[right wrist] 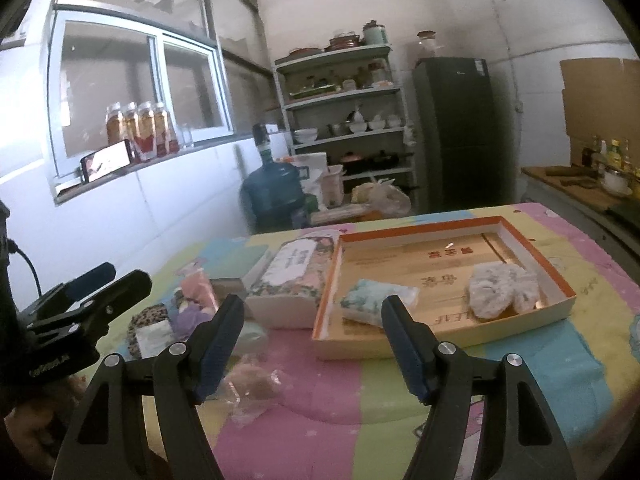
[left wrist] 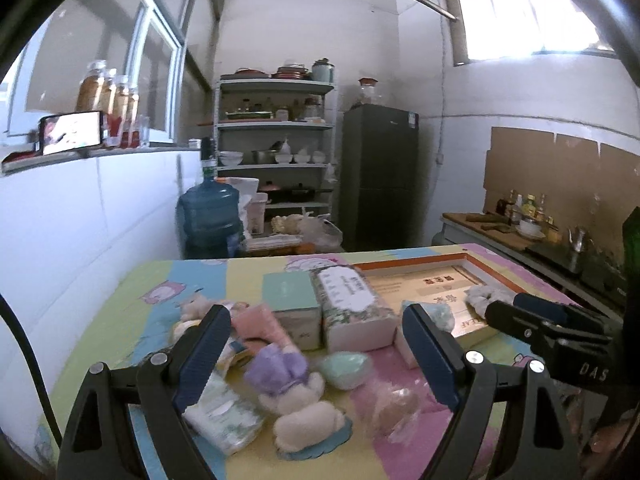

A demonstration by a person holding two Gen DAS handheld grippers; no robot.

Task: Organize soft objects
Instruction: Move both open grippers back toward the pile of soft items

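**Mia:** What is on the desk [right wrist: 460,380]?

**Ben:** Lots of soft things on a bright cloth. There is a cream bunny toy [left wrist: 298,408] in a purple hat, lying near the front. Just behind it is a round mint green puff [left wrist: 346,368]. A clear bag with something peach inside [left wrist: 394,406] lies to the right of the bunny.

**Mia:** And the big flat box?

**Ben:** That is the tray box with an orange rim [right wrist: 532,248]. It sits on the right part of the desk. Inside it lie a pale blue soft pack [right wrist: 372,300] and a white fluffy thing [right wrist: 502,290], well apart from each other.

**Mia:** What stands beside the tray?

**Ben:** A flowery tissue pack [right wrist: 294,276], touching the tray's left side. A mint green box [left wrist: 290,300] stands just left of that.

**Mia:** What are the hands' tools doing?

**Ben:** The left gripper [left wrist: 316,354] hangs over the bunny with its fingers spread wide. It holds nothing. The right gripper [right wrist: 312,344] is wide open too, above the front edge of the tray, and it holds nothing.
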